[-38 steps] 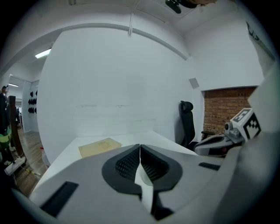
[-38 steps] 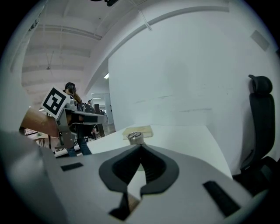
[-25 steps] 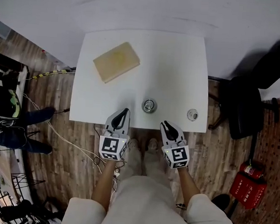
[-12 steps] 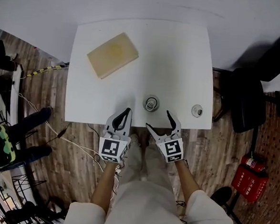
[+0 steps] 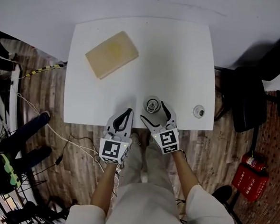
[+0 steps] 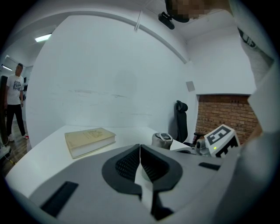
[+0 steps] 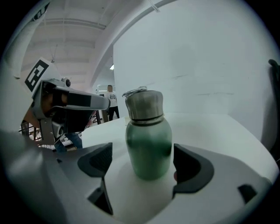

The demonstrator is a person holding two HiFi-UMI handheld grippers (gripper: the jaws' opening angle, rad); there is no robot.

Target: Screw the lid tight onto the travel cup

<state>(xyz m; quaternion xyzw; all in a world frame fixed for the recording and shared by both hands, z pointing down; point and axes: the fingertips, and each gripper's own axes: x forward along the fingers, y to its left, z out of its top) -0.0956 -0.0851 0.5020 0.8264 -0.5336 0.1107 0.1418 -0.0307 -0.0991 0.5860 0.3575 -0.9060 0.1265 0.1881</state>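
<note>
From the head view, a white table (image 5: 182,54) is carrying a tan book (image 5: 111,54) at its far left, the travel cup (image 5: 152,105) near the front edge, and a small round lid (image 5: 198,111) lying well apart to the cup's right. The right gripper (image 5: 154,113) is reaching in with its claw wide on either side of the cup, while the left gripper (image 5: 124,116) is hovering at the table's front edge, just beside the cup. A black office chair (image 5: 248,104) and a red fire extinguisher (image 5: 250,180) are standing off to the right. Whether the cup is holding anything cannot be told. The left gripper view is showing its claw (image 6: 140,162) pressed together on nothing, with the book (image 6: 89,141), the cup (image 6: 162,139) and a brick wall (image 6: 223,116) beyond it. The right gripper view is showing what the head view does not: the cup's green body and steel top (image 7: 148,135) standing upright between the spread claw (image 7: 144,165), touching neither side.
</note>
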